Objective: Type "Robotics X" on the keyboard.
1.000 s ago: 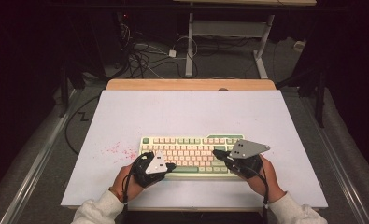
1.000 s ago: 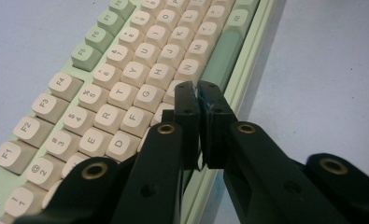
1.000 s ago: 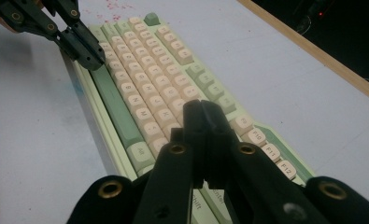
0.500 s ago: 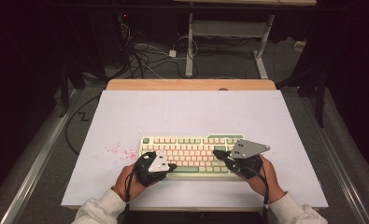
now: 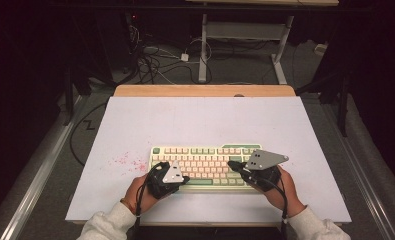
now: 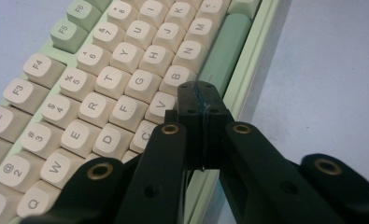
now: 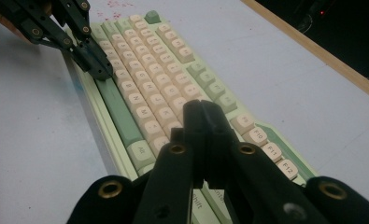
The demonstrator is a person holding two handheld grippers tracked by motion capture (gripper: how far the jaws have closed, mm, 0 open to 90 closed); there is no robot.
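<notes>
A pale green keyboard (image 5: 205, 156) with cream keys lies on the white table top, near its front edge. My left gripper (image 5: 186, 178) is shut and holds nothing. In the left gripper view its tip (image 6: 202, 95) rests at the keyboard's (image 6: 102, 79) front row, beside the V and B keys and the green space bar (image 6: 224, 46). My right gripper (image 5: 232, 165) is also shut and holds nothing. Its closed tip (image 7: 202, 109) hovers low over the right half of the keyboard (image 7: 149, 60). The left gripper (image 7: 98, 67) appears there too, at the far end of the space bar (image 7: 117, 105).
The white board (image 5: 200, 120) has a wooden strip (image 5: 205, 91) along its far edge. Faint red marks (image 5: 127, 161) stain the board left of the keyboard. Cables (image 5: 160, 60) and a desk frame (image 5: 203, 50) lie on the floor beyond.
</notes>
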